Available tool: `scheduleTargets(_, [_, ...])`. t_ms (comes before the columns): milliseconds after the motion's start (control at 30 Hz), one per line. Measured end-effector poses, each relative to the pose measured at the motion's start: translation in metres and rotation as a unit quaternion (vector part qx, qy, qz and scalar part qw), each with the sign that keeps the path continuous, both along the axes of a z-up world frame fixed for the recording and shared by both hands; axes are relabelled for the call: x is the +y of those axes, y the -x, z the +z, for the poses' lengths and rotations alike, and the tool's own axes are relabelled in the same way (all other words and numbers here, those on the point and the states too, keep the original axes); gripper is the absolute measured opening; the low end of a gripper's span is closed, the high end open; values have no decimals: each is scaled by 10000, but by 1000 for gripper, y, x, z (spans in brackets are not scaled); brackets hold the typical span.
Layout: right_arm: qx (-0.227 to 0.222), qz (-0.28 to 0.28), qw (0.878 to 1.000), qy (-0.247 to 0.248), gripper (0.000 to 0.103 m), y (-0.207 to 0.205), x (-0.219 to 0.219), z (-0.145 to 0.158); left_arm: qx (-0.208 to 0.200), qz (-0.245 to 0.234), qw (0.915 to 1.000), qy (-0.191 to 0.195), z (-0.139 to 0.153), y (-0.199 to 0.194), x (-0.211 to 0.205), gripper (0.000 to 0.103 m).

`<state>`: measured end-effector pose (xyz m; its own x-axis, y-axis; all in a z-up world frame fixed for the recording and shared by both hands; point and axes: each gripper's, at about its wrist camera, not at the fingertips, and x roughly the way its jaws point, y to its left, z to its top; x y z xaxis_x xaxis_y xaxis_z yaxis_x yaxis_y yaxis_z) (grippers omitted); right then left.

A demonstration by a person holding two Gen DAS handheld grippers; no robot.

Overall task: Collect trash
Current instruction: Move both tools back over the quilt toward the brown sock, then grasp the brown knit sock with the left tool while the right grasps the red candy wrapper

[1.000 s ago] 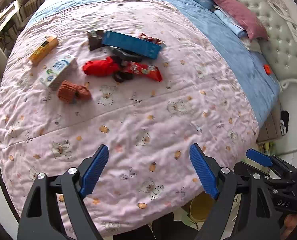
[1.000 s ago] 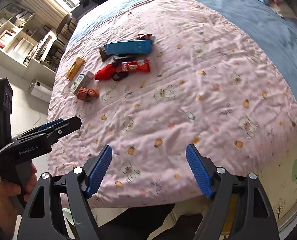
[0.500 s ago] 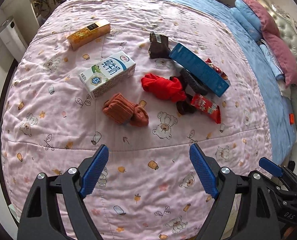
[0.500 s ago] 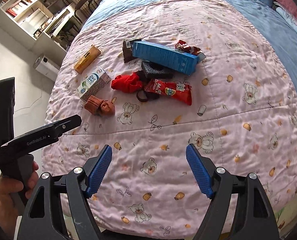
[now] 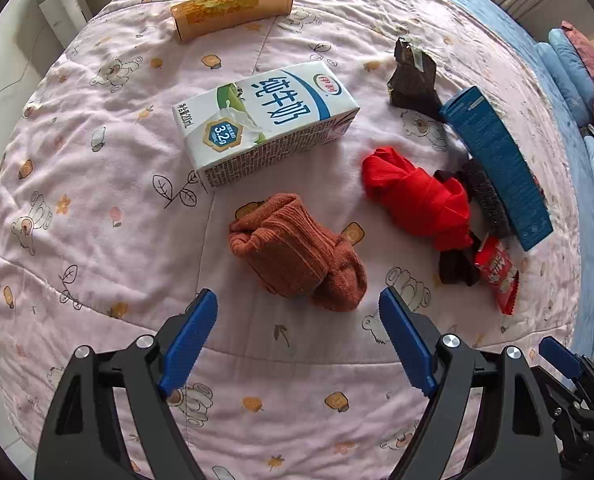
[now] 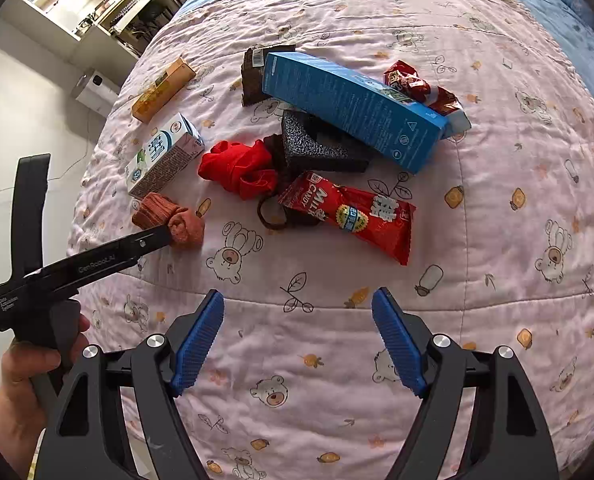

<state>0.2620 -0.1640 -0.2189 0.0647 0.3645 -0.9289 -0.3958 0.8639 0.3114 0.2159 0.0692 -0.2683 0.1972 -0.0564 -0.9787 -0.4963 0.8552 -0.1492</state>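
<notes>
blue-padded left gripper (image 5: pixel 298 320) and right gripper (image 6: pixel 297 318) point down, wide open, seemingly empty.

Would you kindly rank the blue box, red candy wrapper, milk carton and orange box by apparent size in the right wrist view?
1. blue box
2. red candy wrapper
3. milk carton and orange box: they look alike, and both lie farther away, so unranked.
</notes>
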Motion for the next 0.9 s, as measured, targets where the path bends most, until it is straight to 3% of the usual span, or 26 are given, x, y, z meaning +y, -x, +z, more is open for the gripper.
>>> scheduleTargets(233, [117, 177, 9998, 67, 75, -17, 3, -21, 365, 75, 9989, -267, -29, -29, 4, 82])
scheduleTargets(433, [149, 186, 9997, 102, 75, -31, -3, -28, 418, -47, 9984, -373, -35, -43, 1, 45])
scheduleTargets(533, [153, 198, 9996, 117, 75, -37, -4, -32, 300, -97, 9993, -199, -32, -43, 3, 31])
scheduleTargets(900, [81, 515, 9980, 355, 72, -61, 6, -54, -132, -242, 9981, 553, -9, -24, 19, 26])
